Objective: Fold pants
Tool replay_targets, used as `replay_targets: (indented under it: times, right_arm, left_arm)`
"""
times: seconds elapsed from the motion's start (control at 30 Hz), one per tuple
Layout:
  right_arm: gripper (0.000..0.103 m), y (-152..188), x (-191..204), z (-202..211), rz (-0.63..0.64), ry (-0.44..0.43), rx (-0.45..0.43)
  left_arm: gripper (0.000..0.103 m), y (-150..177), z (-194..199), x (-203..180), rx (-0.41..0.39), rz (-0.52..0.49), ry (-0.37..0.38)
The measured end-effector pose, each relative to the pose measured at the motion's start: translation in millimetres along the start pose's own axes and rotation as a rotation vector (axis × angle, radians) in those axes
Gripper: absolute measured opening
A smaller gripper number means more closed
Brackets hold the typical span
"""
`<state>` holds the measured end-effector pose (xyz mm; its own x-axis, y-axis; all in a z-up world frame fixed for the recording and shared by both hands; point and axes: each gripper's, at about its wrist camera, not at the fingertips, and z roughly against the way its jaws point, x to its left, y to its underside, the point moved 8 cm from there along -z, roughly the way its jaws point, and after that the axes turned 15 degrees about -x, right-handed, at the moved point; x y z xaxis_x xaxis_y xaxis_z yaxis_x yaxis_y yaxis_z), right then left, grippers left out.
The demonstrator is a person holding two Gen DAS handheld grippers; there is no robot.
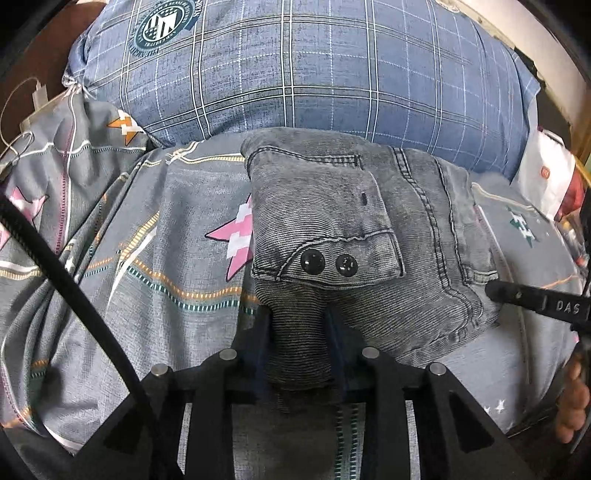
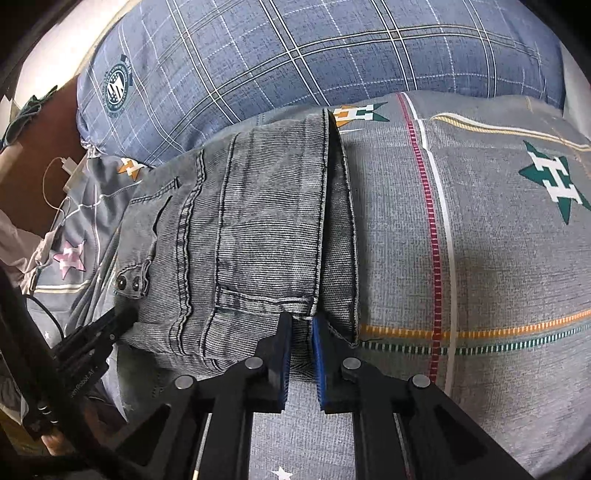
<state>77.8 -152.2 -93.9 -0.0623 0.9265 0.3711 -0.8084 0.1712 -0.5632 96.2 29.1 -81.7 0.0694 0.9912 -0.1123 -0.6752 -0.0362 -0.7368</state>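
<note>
I am gripping the folded grey washed-denim pants (image 1: 354, 236) with both tongs: the left tongs (image 1: 299, 332) are pinching a fold at the near edge, and the right tongs (image 2: 301, 332) are clamping the hem corner. The pants are lying on the grey star-patterned bedsheet (image 2: 480, 258), just before the blue plaid pillow (image 1: 314, 74).

Ahead of you lies a blue plaid pillow (image 1: 295, 74) bearing a round teal crest (image 1: 162, 26), resting against a grey bedsheet (image 1: 110, 240) printed with pink, orange and green stars. At your far left a white charger and cable (image 1: 37, 96) sit on the sheet's edge.
</note>
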Motion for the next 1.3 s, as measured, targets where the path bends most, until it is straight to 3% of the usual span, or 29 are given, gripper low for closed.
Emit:
replay_targets:
  times: [0.07, 0.1, 0.2, 0.23, 0.27, 0.3, 0.33, 0.4, 0.53, 0.77, 0.97, 1.17, 1.3]
  right_arm:
    - [0.014, 0.0, -0.8, 2.0, -0.004, -0.012, -0.009]
    - [0.015, 1.1, -4.0, 4.4, -0.013, -0.023, -0.019]
    - [0.021, -0.7, -8.3, 20.2, -0.068, -0.057, -0.072]
    - [0.030, -2.6, -6.7, 28.1, -0.076, -0.072, -0.099]
    - [0.040, -3.7, -5.1, 35.7, -0.078, -0.080, -0.125]
    - [0.068, -4.2, -2.5, 46.9, -0.076, -0.076, -0.166]
    - [0.086, -3.2, -1.2, 54.4, -0.072, -0.067, -0.195]
    - [0.087, 4.1, 5.5, 74.8, -0.051, -0.061, -0.263]
    - [0.087, 22.1, 21.7, 100.6, -0.008, -0.066, -0.306]
    - [0.087, 37.3, 46.1, 121.9, 0.127, -0.002, -0.388]
    - [0.087, 43.8, 60.1, 119.6, 0.207, 0.013, -0.392]
    - [0.087, 44.1, 61.3, 113.6, 0.209, 0.008, -0.392]
    - [0.087, 38.7, 59.9, 108.9, 0.175, -0.010, -0.392]
  left_arm:
    - [0.038, -0.5, 4.8, 9.6, 0.013, 0.074, 0.026]
    - [0.046, -2.3, 7.1, 14.1, 0.013, 0.115, 0.032]
    - [0.059, -10.3, 24.8, 23.2, -0.062, 0.135, -0.012]
    - [0.063, -12.2, 32.7, 23.1, -0.094, 0.116, -0.033]
    - [0.074, -13.5, 41.0, 21.3, -0.122, 0.096, -0.049]
    - [0.079, -14.7, 49.0, 19.3, -0.154, 0.078, -0.060]
    - [0.079, -15.1, 57.4, 17.0, -0.185, 0.064, -0.071]
    - [0.079, -12.7, 74.9, 10.9, -0.242, 0.031, -0.097]
    - [0.082, -11.3, 94.1, 2.5, -0.296, -0.030, -0.143]
    - [0.083, -1.4, 109.5, 10.2, -0.345, -0.006, -0.194]
    - [0.083, 16.5, 103.2, 16.8, -0.292, 0.000, -0.222]
    - [0.083, 11.6, 115.3, 18.2, -0.353, -0.068, -0.295]
    - [0.088, 7.1, 124.8, 31.8, -0.357, -0.026, -0.319]
